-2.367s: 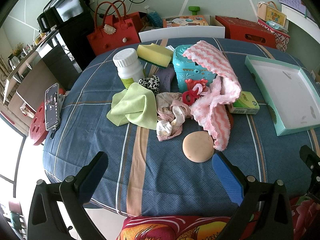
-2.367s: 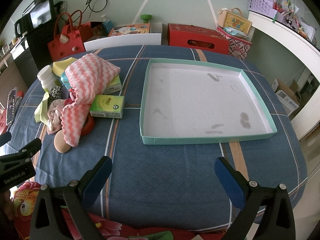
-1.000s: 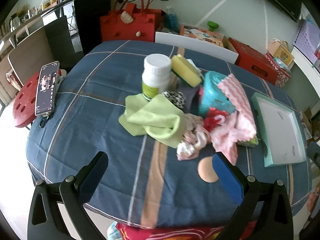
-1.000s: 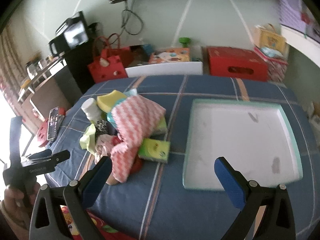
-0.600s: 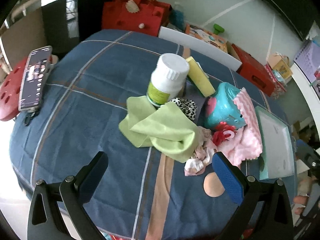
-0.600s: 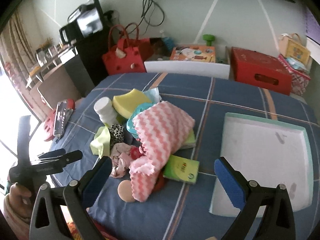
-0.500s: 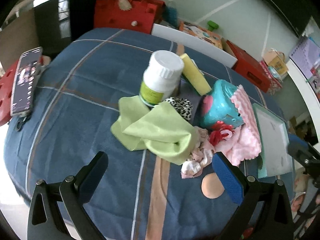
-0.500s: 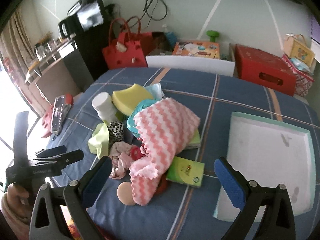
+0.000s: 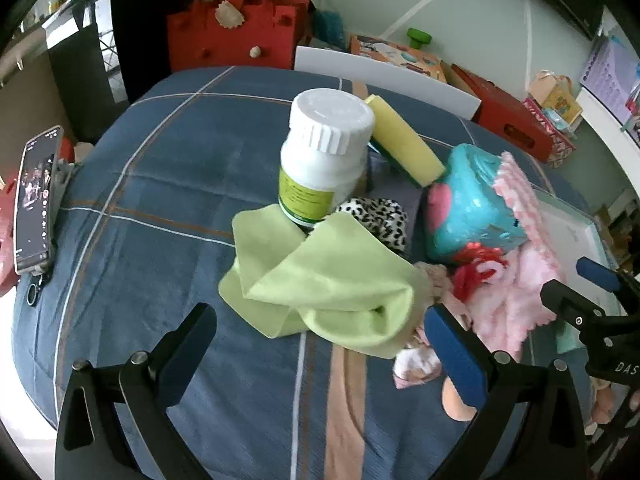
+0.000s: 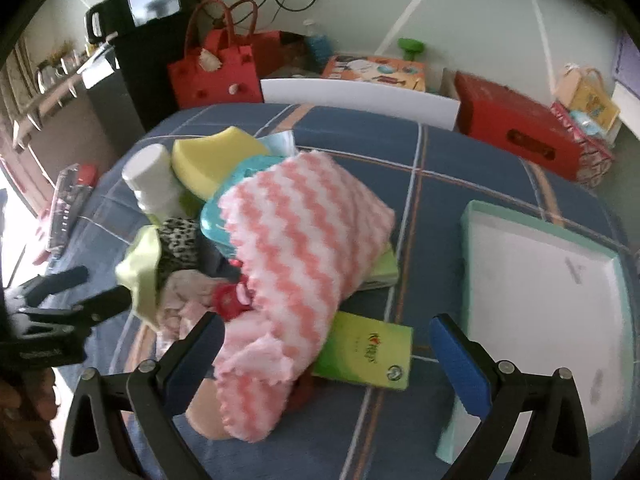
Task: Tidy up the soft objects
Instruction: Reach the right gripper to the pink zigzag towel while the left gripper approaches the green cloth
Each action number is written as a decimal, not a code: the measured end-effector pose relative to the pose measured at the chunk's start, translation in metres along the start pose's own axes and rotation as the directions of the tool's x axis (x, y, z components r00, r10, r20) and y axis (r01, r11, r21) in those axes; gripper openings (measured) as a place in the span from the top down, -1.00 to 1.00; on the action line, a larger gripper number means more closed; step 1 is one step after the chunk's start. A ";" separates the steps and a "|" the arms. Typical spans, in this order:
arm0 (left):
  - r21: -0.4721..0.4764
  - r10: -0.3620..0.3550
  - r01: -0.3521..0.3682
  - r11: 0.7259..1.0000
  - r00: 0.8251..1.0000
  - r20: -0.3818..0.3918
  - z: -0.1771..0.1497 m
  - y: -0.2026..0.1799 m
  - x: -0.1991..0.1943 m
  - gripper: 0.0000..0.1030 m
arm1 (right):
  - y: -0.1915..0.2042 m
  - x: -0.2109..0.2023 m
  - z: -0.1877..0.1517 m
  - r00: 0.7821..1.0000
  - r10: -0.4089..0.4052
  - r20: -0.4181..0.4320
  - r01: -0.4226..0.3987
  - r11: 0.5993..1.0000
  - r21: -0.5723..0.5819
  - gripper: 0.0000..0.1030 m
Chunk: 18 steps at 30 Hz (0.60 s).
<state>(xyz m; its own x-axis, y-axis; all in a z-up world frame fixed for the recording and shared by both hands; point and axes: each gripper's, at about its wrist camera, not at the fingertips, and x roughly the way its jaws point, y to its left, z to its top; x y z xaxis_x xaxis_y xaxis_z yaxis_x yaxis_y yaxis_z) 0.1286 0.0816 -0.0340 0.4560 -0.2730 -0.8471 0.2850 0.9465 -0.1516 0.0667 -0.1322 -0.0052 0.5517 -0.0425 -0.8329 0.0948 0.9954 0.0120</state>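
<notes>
Looking along the left tongs (image 9: 320, 344) in the left wrist view, both fingers are spread wide and empty, hovering just above the near edge of the crumpled light-green cloth (image 9: 328, 280). That cloth lies on the desk (image 9: 160, 184), which is covered in blue checked fabric, and its far edge touches the foot of an upright white bottle (image 9: 320, 160) with a ribbed cap. A leopard-print scrunchie (image 9: 380, 216) sits just behind the cloth, and a yellow sponge (image 9: 404, 144) leans tilted beside the bottle. To the right stands a teal plastic container (image 9: 472, 204) with the pink-and-white towel (image 9: 516, 280) draped off it; a small pale bundle of fabric (image 9: 416, 364) lies by the right finger. A phone (image 9: 36, 196) rests at the far left. The right tongs (image 9: 592, 300) enter from the right edge.

From the right wrist view, the right tongs (image 10: 326, 356) are likewise spread apart, holding nothing, with the lower end of the pink-and-white towel (image 10: 296, 256) lying between the fingers. A green box (image 10: 366, 356) lies touching the towel's right side. The shallow white tray (image 10: 536, 296) with a teal rim sits well to the right. The left tongs (image 10: 84, 284) show at the left edge, beside the light-green cloth (image 10: 142, 276).
</notes>
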 end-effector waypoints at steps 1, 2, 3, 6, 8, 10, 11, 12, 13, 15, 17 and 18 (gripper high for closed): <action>0.000 0.005 -0.005 1.000 1.000 0.003 0.000 0.001 0.000 -1.00 | 0.000 0.002 0.001 1.000 0.008 -0.012 -0.008 1.000 -0.001 -1.00; -0.002 0.008 -0.008 1.000 1.000 0.006 0.001 0.001 0.001 -1.00 | -0.001 0.004 0.002 1.000 0.021 -0.021 -0.021 1.000 0.005 -1.00; -0.004 0.013 -0.013 1.000 1.000 0.004 0.001 0.002 0.003 -1.00 | -0.001 0.004 0.003 1.000 0.019 -0.024 -0.019 1.000 0.003 -1.00; -0.014 0.045 -0.045 0.999 0.999 -0.010 0.001 0.004 0.009 -1.00 | 0.002 0.006 0.006 0.999 -0.032 -0.022 0.031 0.999 -0.025 -1.00; -0.019 0.054 -0.055 0.998 0.998 -0.016 0.001 0.006 0.013 -1.00 | 0.003 0.007 0.010 0.999 -0.047 -0.028 0.046 0.999 -0.020 -1.00; -0.027 0.039 -0.040 0.999 0.999 -0.030 0.001 0.007 0.017 -1.00 | 0.002 0.008 0.014 0.998 -0.057 -0.028 0.057 0.998 0.001 -0.99; -0.031 0.032 -0.033 0.999 0.999 -0.038 0.002 0.008 0.019 -1.00 | 0.002 0.007 0.016 0.997 -0.073 -0.018 0.073 0.997 0.002 -0.97; -0.036 0.028 -0.029 0.999 0.999 -0.047 0.002 0.008 0.021 -1.00 | 0.003 0.006 0.017 0.996 -0.088 -0.009 0.088 0.996 -0.007 -0.96; -0.041 0.027 -0.030 0.999 0.998 -0.058 0.003 0.008 0.024 -1.00 | 0.004 0.007 0.017 0.994 -0.112 -0.004 0.112 0.994 -0.020 -0.92; -0.045 0.030 -0.033 0.998 0.997 -0.071 0.004 0.008 0.028 -1.00 | 0.005 0.009 0.019 0.991 -0.132 -0.003 0.132 0.991 -0.034 -0.81; -0.048 0.031 -0.035 0.998 0.996 -0.083 0.006 0.008 0.033 -1.00 | 0.005 0.011 0.019 0.991 -0.133 -0.007 0.132 0.990 -0.039 -0.67; -0.050 0.030 -0.035 0.998 0.996 -0.086 0.006 0.008 0.035 -1.00 | 0.005 0.012 0.019 0.991 -0.134 -0.005 0.134 0.990 -0.041 -0.65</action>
<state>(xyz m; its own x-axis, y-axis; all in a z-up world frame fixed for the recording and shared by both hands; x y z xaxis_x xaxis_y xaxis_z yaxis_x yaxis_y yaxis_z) 0.1518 0.0785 -0.0616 0.3901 -0.2283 -0.8920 0.2260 0.9629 -0.1476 0.0890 -0.1296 -0.0047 0.5298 -0.1754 -0.8298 0.1341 0.9834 -0.1222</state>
